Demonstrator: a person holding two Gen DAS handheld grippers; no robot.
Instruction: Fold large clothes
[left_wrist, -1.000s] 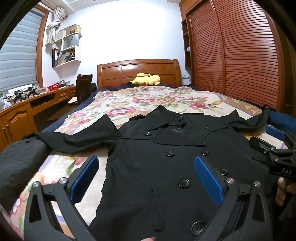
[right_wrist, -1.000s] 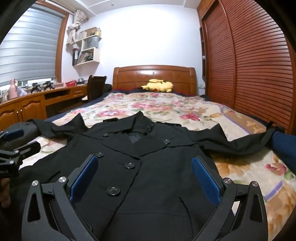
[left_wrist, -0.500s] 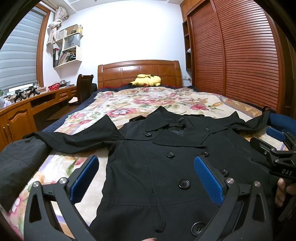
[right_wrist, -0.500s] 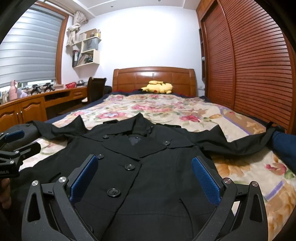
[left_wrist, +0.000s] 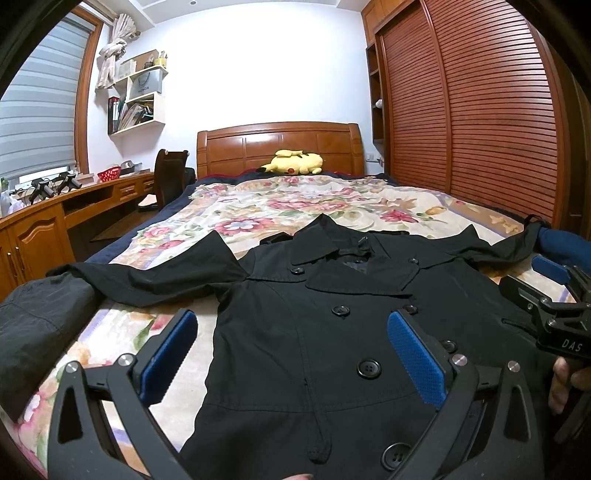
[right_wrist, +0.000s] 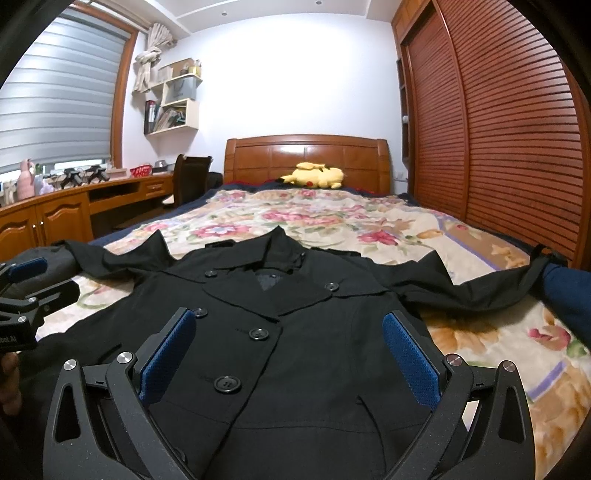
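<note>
Coat: black double-breasted coat (left_wrist: 314, 332) lay buttoned, front up, spread flat on the floral bedspread (left_wrist: 295, 206), collar toward the headboard (left_wrist: 277, 147), hem toward me.
Sleeves: both stretched out sideways from the coat body; neither folded in yet.
Left gripper (left_wrist: 291, 354): I held it over the coat's lower left front, jaws wide apart, nothing between the blue pads (left_wrist: 413, 358).
Right gripper (right_wrist: 288, 354): hung over the coat's lower right front, also fully open, empty.
Change vs 1 s ago: very little. Both cams crept a touch closer to the coat; coat itself didn't shift, no crease added.
Meaning: I judged folding not started; this was approach only. Next prob. a sleeve or side edge grab.
Bkgd: yellow plush toy (left_wrist: 295, 162) sat beyond the coat, against the headboard.
</note>
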